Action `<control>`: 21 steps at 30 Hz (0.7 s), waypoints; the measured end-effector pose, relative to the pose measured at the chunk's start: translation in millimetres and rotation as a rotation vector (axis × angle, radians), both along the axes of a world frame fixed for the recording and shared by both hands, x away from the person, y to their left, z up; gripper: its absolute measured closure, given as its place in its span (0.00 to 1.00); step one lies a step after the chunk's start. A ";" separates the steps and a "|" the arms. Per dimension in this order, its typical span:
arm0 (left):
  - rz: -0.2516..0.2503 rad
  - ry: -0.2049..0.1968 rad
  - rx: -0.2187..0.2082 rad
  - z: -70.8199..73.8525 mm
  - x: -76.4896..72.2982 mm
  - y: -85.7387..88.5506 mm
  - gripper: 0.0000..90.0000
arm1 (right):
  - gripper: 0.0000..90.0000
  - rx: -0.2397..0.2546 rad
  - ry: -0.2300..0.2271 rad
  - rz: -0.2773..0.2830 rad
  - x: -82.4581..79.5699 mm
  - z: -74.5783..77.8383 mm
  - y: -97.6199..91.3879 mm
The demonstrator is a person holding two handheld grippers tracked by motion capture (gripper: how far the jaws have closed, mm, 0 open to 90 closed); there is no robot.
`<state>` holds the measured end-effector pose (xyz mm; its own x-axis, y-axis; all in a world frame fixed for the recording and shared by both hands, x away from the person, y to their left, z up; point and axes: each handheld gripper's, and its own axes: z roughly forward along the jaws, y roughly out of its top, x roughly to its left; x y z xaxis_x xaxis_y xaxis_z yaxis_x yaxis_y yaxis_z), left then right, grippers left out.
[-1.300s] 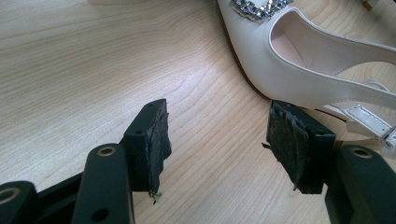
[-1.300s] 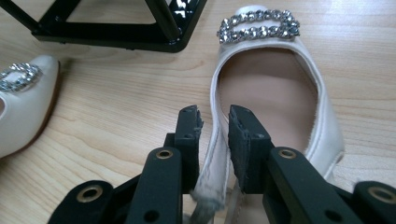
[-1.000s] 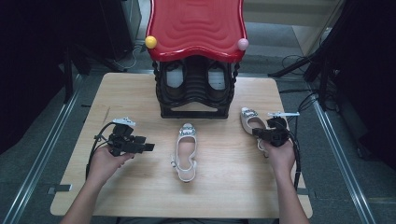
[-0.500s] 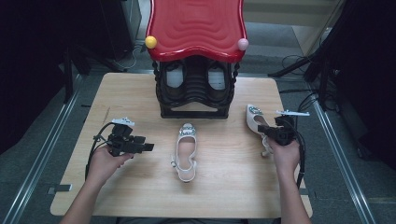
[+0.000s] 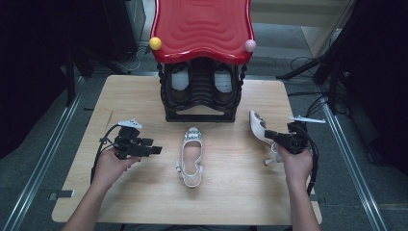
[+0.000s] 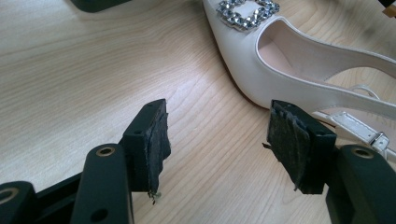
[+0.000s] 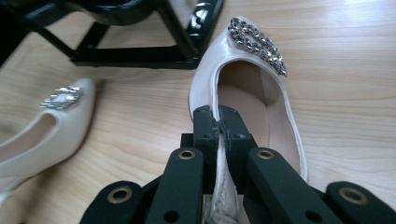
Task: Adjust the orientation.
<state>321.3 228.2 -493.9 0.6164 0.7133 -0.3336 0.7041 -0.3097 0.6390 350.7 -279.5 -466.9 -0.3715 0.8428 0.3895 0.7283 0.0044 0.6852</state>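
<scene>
Two white slingback shoes with rhinestone buckles are on the wooden table (image 5: pixel 120 96). My right gripper (image 5: pixel 269 136) is shut on the side wall of the right shoe (image 5: pixel 256 125), which is tipped up with its heel off the wood. In the right gripper view the jaws (image 7: pixel 218 122) pinch the rim of that shoe (image 7: pixel 254 88). The other shoe (image 5: pixel 191 156) lies flat at the table's middle. My left gripper (image 5: pixel 156 150) hovers open to its left with nothing between its jaws (image 6: pixel 217 140), the shoe's toe (image 6: pixel 261 56) just beyond them.
A black shoe rack (image 5: pixel 201 94) with a red wavy top (image 5: pixel 202 29) stands at the back middle of the table, dark shoes inside it. Its base (image 7: pixel 140 53) lies just beyond the held shoe. Cables trail from both grippers.
The right hand has lifted and tilted the right shoe, drawing it slightly right and up from the table. The left hand and the middle shoe have not moved.
</scene>
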 end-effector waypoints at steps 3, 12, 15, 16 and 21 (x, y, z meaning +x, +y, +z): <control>-0.009 -0.002 0.004 0.3 1.9 -3.0 0.43 | 0.97 0.009 0.001 0.026 -4.9 2.5 6.2; -0.037 -0.022 0.003 1.4 5.8 -14.7 0.43 | 0.97 -0.037 0.005 0.095 -18.2 5.7 33.2; -0.043 -0.015 0.011 1.0 7.3 -16.5 0.43 | 0.97 -0.057 0.007 0.127 -20.8 5.7 44.7; -0.043 -0.018 0.012 1.4 7.1 -17.2 0.43 | 0.97 -0.059 0.009 0.131 -21.5 5.6 47.7; -0.052 -0.020 0.018 1.6 6.8 -18.8 0.43 | 0.97 -0.076 0.013 0.176 -23.8 0.9 67.5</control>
